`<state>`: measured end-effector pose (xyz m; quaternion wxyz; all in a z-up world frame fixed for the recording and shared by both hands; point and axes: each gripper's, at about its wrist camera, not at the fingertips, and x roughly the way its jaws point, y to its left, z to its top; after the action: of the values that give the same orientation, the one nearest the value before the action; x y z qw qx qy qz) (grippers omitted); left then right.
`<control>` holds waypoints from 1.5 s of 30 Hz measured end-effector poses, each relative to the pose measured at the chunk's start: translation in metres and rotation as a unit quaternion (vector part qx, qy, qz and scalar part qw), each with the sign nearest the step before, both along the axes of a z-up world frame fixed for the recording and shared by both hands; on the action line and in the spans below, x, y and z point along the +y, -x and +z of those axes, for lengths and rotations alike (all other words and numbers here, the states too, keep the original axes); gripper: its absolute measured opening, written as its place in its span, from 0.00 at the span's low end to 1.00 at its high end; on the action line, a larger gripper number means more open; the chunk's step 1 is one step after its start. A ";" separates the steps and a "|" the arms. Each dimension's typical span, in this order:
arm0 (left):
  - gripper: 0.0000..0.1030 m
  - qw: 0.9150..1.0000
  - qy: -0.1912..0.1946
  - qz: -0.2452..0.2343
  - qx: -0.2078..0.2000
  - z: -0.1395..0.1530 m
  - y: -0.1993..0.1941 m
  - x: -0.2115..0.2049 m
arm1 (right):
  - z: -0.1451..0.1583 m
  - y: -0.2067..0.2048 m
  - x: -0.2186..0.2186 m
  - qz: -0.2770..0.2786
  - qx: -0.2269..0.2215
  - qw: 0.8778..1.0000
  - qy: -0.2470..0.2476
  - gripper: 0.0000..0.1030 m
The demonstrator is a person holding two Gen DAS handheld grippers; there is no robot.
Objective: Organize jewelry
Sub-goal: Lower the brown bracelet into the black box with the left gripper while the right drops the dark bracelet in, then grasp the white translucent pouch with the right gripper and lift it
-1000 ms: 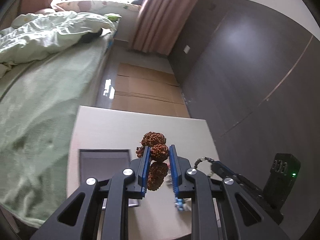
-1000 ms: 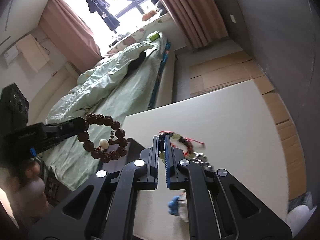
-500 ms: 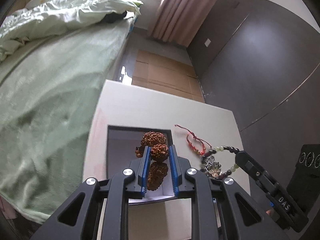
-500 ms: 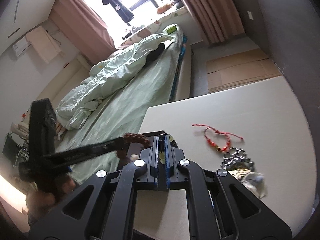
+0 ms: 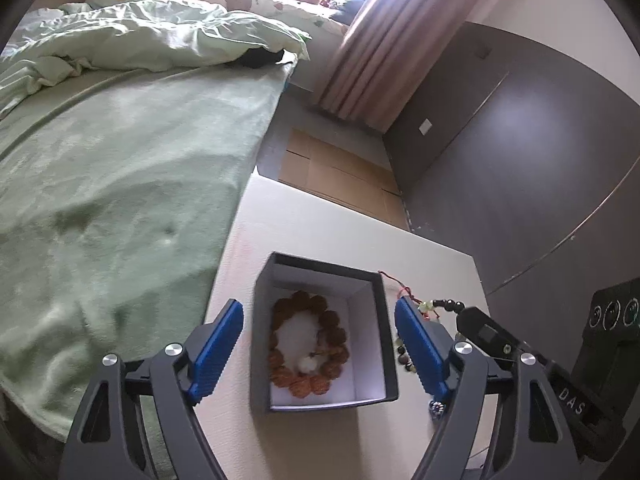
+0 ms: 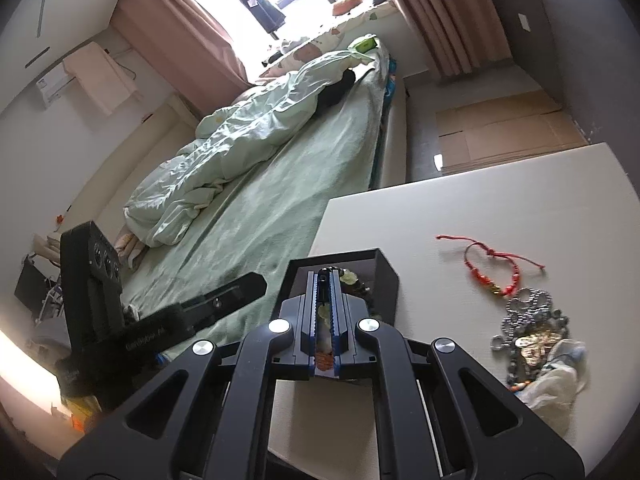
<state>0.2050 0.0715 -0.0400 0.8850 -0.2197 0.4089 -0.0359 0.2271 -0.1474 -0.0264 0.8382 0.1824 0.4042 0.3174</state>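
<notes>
Left gripper hovers above the dark box, jaws spread wide, nothing in them. Brown bead bracelet lies flat on the box's white floor, a closed oval with its long axis running near to far, the white bead at the near end. Right gripper has jaws pinched on a dark and pale-green bead bracelet, which hangs at the box's right rim. Box sits on the white counter near its left edge, beside the bed.

Risks, as I judge them: the hanging strand could catch the box wall and drop outside, or land on the brown one and tangle. A knock from either gripper could push the box toward the counter edge. Red cord bracelet and the silver chain pile are still loose on the counter to the right, well apart from the box.
</notes>
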 end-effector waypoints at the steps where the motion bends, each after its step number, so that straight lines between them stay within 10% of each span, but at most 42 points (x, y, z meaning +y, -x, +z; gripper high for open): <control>1: 0.73 1.000 -0.002 0.001 -0.002 0.001 0.001 0.001 | 0.000 0.000 0.003 0.001 0.001 1.000 -0.003 0.07; 11: 0.73 1.000 0.003 0.017 0.000 -0.004 0.009 0.027 | -0.016 -0.009 0.039 0.006 0.040 0.999 -0.032 0.10; 14: 0.73 1.000 0.000 0.024 0.001 -0.005 0.011 0.038 | -0.024 -0.012 0.042 0.010 0.063 0.997 -0.039 0.57; 16: 0.73 1.000 0.002 0.026 0.003 -0.006 0.012 0.044 | -0.019 -0.009 0.035 -0.010 0.047 0.998 -0.027 0.65; 45: 0.70 0.994 -0.050 -0.091 -0.035 0.008 0.010 -0.047 | -0.026 -0.001 -0.112 -0.095 0.100 0.984 0.110 0.65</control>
<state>0.1947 0.0241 -0.0316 0.9018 -0.1357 0.3972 -0.1030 0.2283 -0.2594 -0.0529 0.8350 0.1574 0.4992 0.1699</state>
